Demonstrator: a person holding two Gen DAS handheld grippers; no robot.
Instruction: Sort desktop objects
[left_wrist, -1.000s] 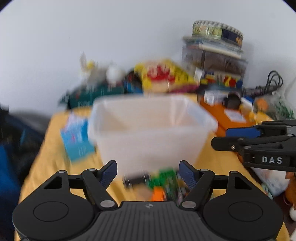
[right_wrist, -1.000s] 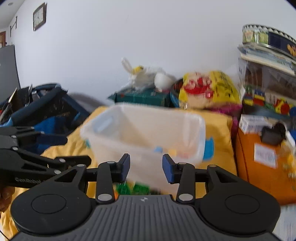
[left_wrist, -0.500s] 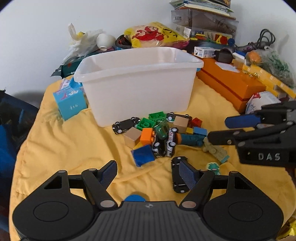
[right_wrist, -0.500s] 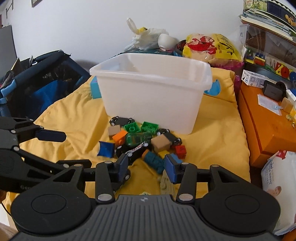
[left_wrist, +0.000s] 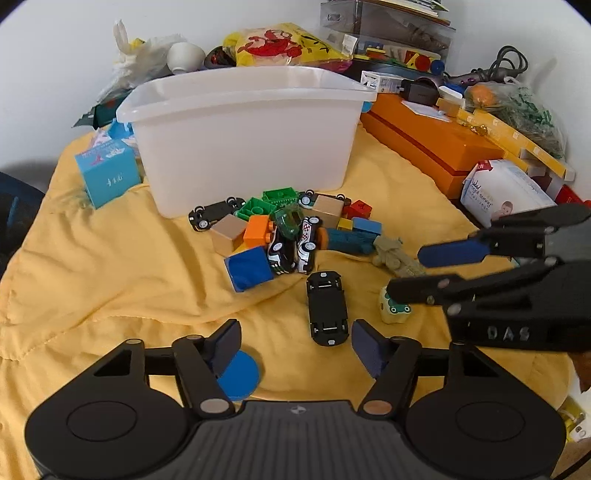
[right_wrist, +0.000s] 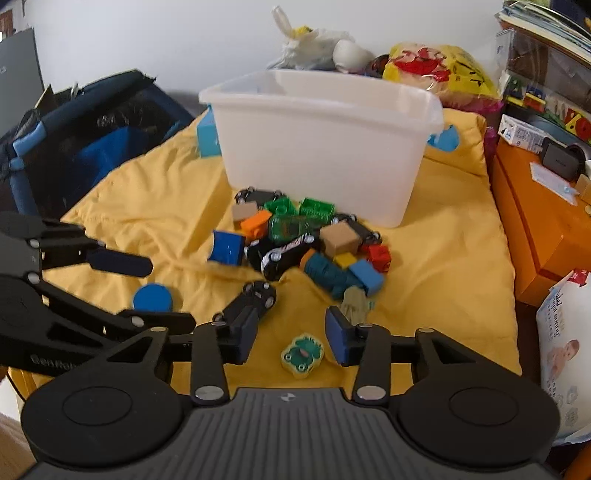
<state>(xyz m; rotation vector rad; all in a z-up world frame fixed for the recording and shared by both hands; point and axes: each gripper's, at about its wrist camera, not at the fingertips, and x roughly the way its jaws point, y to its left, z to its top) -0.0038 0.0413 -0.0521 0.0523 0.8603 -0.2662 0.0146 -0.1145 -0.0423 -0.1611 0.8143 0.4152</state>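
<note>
A white plastic bin (left_wrist: 251, 133) stands on the yellow cloth (left_wrist: 92, 266); it also shows in the right wrist view (right_wrist: 325, 147). In front of it lies a pile of toy cars and coloured blocks (left_wrist: 288, 229), seen too in the right wrist view (right_wrist: 303, 240). A black toy car (left_wrist: 327, 308) lies apart, just ahead of my left gripper (left_wrist: 295, 343), which is open and empty. A blue disc (left_wrist: 236, 373) sits by its left finger. My right gripper (right_wrist: 291, 336) is open and empty above a small frog-print piece (right_wrist: 303, 354).
A blue box (left_wrist: 107, 177) stands left of the bin. Orange boxes (left_wrist: 432, 147), a wipes pack (left_wrist: 506, 192) and stacked clutter line the right and back. A dark blue bag (right_wrist: 74, 147) lies off the left edge of the cloth.
Both grippers have tilted down and pulled back from the bin, so the toy pile, black car and blue disc have come into view. The right gripper's fingers have opened wider.
</note>
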